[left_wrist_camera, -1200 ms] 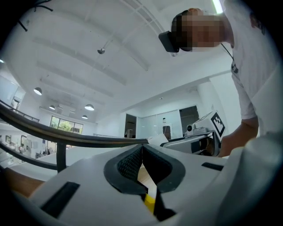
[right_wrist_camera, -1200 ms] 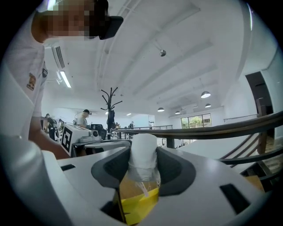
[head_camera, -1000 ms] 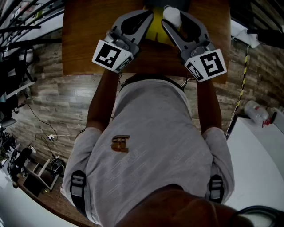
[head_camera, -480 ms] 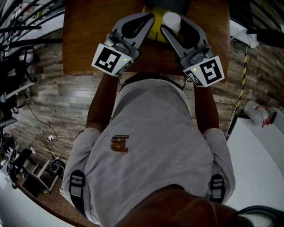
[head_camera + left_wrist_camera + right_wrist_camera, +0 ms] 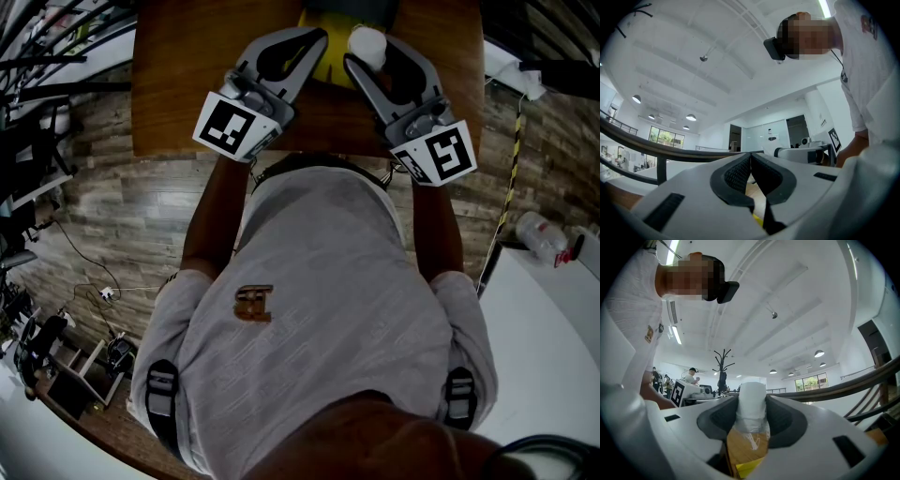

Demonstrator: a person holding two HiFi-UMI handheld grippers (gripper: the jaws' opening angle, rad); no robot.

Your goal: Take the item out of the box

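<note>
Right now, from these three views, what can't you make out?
Yellow box: head view, cut off by the top edge, partly under the left hand-held gripper; contents hidden.
White plastic-wrapped item in the right hand-held gripper: small and washed out in head view, pads cover its sides in right gripper view; kind unclear.
Brown wooden table: gripper views show only a sliver past the jaws.

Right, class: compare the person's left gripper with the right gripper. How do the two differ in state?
The left gripper has its jaws together, while the right gripper has its jaws apart. The left gripper has nothing between its jaws, whereas the right gripper's pads press on a white item. Both are grey and are held side by side over the wooden table.
</note>
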